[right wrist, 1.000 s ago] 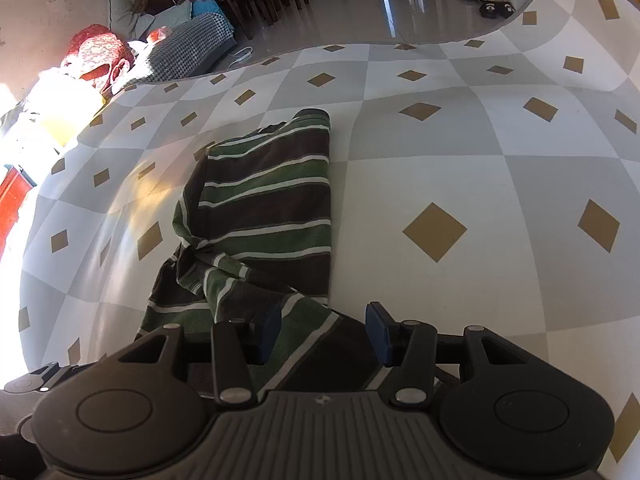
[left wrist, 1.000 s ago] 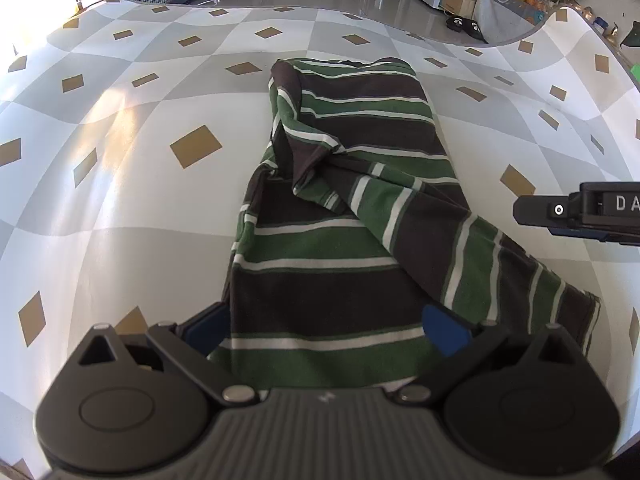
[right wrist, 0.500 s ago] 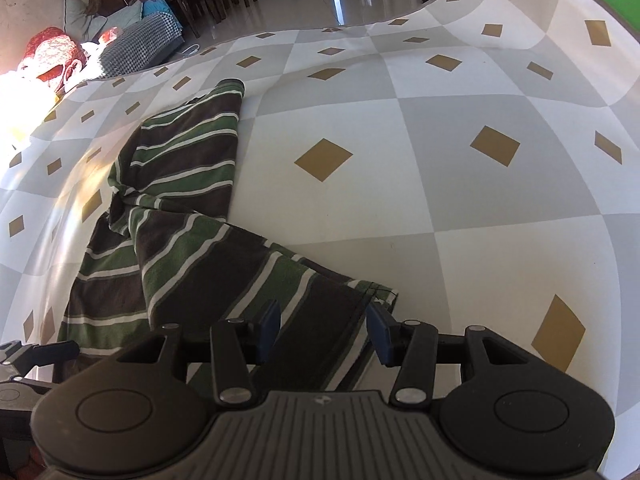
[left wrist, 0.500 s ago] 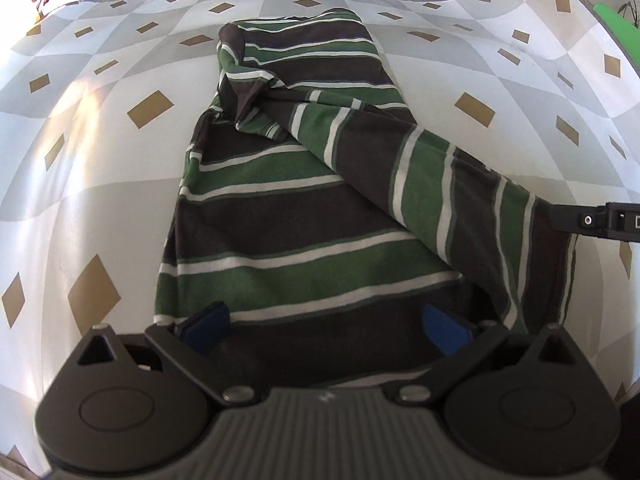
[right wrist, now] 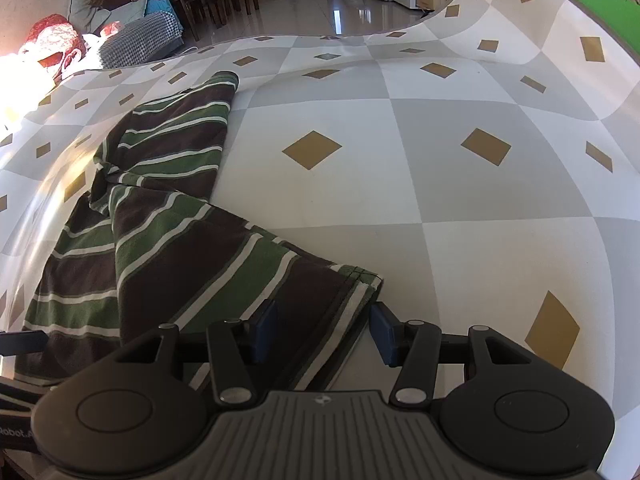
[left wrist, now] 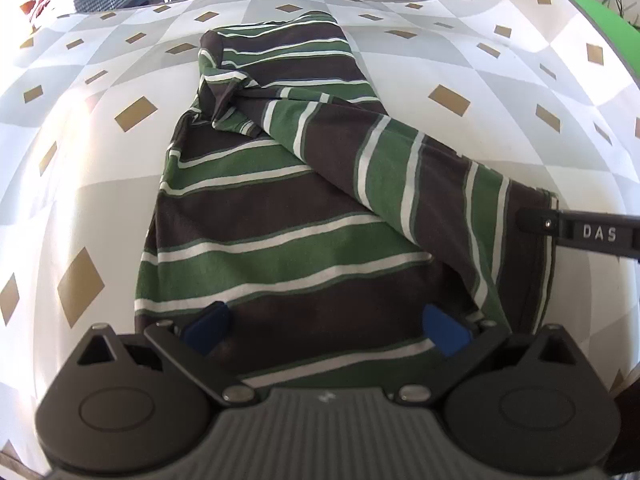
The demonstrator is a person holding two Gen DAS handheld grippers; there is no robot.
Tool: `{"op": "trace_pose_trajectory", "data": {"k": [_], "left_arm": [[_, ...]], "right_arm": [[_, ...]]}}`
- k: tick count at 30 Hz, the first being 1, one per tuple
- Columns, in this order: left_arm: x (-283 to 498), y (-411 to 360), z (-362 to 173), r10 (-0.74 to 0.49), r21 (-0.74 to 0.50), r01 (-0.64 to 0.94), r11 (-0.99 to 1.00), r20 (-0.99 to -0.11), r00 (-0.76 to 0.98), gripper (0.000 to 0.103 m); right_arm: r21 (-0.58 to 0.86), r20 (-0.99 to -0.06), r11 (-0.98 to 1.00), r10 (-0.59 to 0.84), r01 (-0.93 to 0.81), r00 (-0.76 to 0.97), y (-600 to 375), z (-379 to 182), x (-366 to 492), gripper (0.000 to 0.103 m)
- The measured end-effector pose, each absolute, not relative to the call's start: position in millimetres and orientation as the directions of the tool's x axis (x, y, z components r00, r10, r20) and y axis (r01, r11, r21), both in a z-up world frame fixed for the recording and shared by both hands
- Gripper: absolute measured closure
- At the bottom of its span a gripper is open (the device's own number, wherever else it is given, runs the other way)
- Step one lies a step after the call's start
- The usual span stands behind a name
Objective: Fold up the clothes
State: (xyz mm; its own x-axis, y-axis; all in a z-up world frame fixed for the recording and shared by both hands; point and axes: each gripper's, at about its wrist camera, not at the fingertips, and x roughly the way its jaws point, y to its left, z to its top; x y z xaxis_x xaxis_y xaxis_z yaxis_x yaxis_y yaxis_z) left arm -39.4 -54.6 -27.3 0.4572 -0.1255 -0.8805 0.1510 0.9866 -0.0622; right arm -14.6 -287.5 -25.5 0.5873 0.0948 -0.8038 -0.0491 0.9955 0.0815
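Legible markings: two. In the left wrist view, white capitals "DAS" stand on the black body of the right gripper (left wrist: 560,228), at the right edge of the scene; the lettering is cut off by the frame. In the right wrist view, pale lettering "Robot." stands on a black part at the near left corner, also cut off. Nothing else can be read.

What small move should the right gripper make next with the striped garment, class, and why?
Probably shut the right gripper on the hem of the striped garment, which lies between its open fingers. The left gripper is open too, so nothing yet holds the cloth.
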Motion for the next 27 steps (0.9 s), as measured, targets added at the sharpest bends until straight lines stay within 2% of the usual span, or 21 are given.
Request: {"op": "trace_pose_trajectory", "data": {"k": [2, 4, 8, 11, 17, 27], "left_arm": [[-38, -50, -27, -0.114, -0.064, 0.122, 0.99, -0.88, 0.462, 0.0], [-37, -45, -28, -0.102, -0.066, 0.093, 0.993, -0.879, 0.466, 0.0], [-38, -42, -29, -0.078, -0.041, 0.089, 0.995, -0.878, 0.472, 0.0], [-39, -41, -30, -0.066, -0.031, 0.083, 0.996, -0.878, 0.474, 0.0], [-40, -33, -30, -0.04, -0.024, 0.04, 0.999, -0.879, 0.474, 0.0], [-41, -23, -30, -0.007, -0.007, 0.002, 1.0, -0.879, 0.476, 0.0]], "right_arm": [[0.056, -0.793, 0.996, 0.083, -0.064, 0.604, -284, -28, -17, 0.055], [0.045, -0.785, 0.996, 0.08, -0.072, 0.615, -282, -29, -18, 0.062], [0.055, -0.775, 0.996, 0.088, -0.072, 0.625, -283, -28, -19, 0.087], [0.062, -0.768, 0.995, 0.094, -0.073, 0.633, -283, -28, -20, 0.095], [0.123, -0.746, 0.99, 0.138, -0.069, 0.651, -284, -21, -27, 0.097], [0.301, -0.659, 0.936, 0.343, -0.183, 0.669, -268, 7, -47, 0.097]]}}
